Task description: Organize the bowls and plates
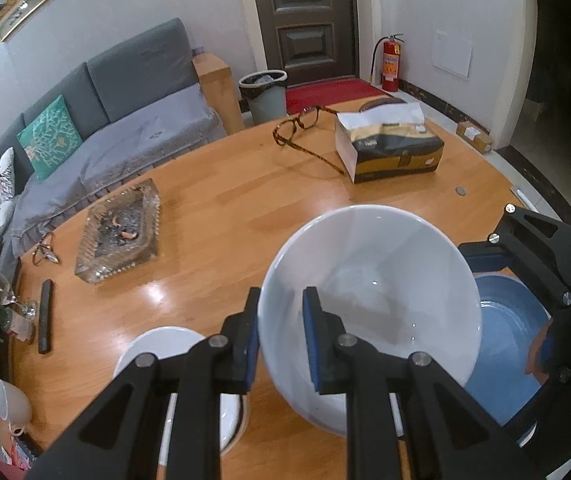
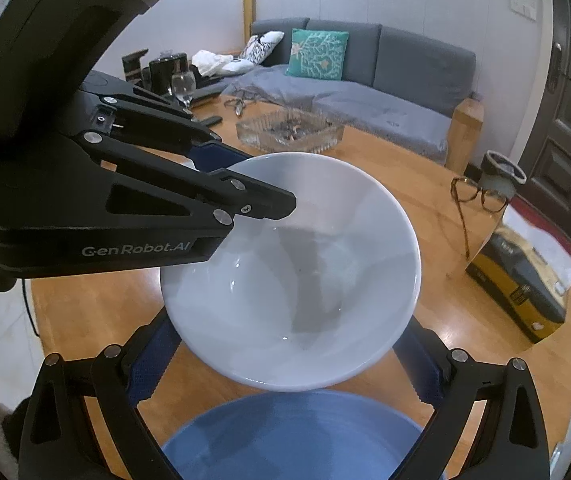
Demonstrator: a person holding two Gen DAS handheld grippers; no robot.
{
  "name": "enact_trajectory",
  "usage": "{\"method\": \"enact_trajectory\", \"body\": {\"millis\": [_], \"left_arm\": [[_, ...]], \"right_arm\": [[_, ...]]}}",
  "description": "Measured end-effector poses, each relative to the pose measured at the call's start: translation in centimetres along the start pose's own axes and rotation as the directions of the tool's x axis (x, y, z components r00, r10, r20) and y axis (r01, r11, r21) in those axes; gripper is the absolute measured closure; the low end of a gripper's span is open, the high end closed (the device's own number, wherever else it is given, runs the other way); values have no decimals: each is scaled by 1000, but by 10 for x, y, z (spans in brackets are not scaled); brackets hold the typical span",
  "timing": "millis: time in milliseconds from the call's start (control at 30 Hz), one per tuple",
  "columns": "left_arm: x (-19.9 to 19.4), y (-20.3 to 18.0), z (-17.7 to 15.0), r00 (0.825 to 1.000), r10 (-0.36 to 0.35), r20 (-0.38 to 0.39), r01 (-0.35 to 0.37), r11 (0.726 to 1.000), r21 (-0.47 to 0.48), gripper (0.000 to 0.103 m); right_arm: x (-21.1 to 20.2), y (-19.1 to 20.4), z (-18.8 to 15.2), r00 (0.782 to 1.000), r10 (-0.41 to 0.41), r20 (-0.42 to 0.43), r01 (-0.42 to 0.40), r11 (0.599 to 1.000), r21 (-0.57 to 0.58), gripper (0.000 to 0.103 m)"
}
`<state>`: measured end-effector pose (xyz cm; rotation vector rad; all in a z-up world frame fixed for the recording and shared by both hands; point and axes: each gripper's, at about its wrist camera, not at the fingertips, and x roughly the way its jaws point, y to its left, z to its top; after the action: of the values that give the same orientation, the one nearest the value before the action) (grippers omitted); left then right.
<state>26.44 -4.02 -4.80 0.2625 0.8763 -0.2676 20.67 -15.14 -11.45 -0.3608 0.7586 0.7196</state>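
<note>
Left tongs (image 1: 281,336) clamp the rim of the white bowl (image 1: 369,312), held tilted above the surface (image 1: 213,208). Right tongs (image 2: 285,364), spread wide, flank the blue bowl (image 2: 293,436) beneath it. A white plate (image 1: 157,348) lies left.

A glossy, smooth ceramic glaze is shown by the white bowl (image 1: 369,304), with highlights caught inside. Matt black plastic and bright metal pins are seen on the left gripper (image 1: 279,336), its pads (image 1: 312,344) faced in textured blue. The blue bowl (image 2: 293,436) is glazed smooth. The table (image 1: 213,216) is polished wood, and the ashtray (image 1: 119,232) is cut glass.
</note>
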Motion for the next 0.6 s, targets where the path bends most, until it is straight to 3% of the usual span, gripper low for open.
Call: {"method": "enact_trajectory", "body": {"millis": [600], "left_arm": [[-43,57,-26,998,36,52,-31,996,-89,88]], "right_arm": [[-6,53,40,999,3,45,1,996,-85,6]]}}
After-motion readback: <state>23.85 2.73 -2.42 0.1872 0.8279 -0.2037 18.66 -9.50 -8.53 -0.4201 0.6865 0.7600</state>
